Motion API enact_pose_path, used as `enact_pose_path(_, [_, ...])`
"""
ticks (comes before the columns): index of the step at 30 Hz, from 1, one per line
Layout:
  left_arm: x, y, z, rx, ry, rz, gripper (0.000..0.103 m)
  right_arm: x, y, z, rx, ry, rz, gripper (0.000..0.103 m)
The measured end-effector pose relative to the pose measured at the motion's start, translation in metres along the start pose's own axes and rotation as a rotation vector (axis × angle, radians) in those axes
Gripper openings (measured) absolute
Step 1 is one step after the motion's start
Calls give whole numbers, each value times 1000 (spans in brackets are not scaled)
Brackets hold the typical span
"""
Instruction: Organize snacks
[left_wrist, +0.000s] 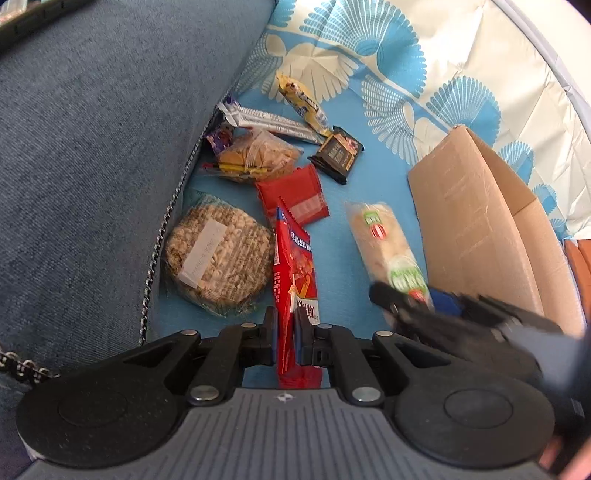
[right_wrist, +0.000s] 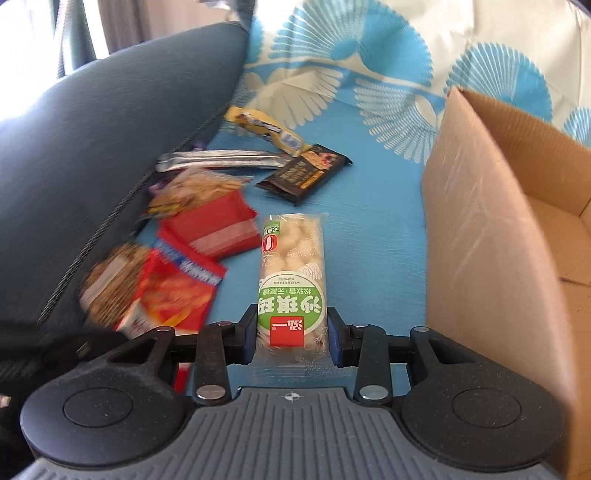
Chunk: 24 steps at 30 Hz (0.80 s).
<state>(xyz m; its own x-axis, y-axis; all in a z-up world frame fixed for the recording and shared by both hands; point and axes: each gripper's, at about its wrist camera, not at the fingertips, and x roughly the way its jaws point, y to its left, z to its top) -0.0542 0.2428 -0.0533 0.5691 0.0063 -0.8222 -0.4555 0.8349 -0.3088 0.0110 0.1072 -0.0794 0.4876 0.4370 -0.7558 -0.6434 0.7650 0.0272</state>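
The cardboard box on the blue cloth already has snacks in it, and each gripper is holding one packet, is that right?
Not quite. The cardboard box looks empty in the right wrist view: only bare cardboard shows inside. The rest holds. The left gripper is shut on the red snack packet, and the right gripper is shut on the green-labelled packet.

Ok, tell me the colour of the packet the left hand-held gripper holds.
Red packet, clearest in the left wrist view.
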Motion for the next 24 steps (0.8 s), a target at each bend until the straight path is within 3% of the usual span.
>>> enact_pose_path(7, [17, 4, 3, -23, 108, -57, 9, -46, 4, -35, -11, 1, 37, 38])
enact_pose_path(11, [27, 4, 5, -38, 159, -43, 9, -51, 6, -52, 8, 25, 40, 38])
enact_pose_path(17, [22, -4, -2, -37, 111, 44, 10, -40, -1, -58, 23, 43, -3, 38])
enact_pose_path(20, [19, -5, -2, -36, 98, 69, 16, -34, -8, -59, 55, 73, 0, 38])
enact_pose_path(22, [19, -3, 0, -51, 101, 65, 37, -31, -9, -60, 66, 87, 11, 38])
enact_pose_path(24, [20, -2, 1, -61, 98, 48, 50, -31, -10, -61, 69, 92, 18, 38])
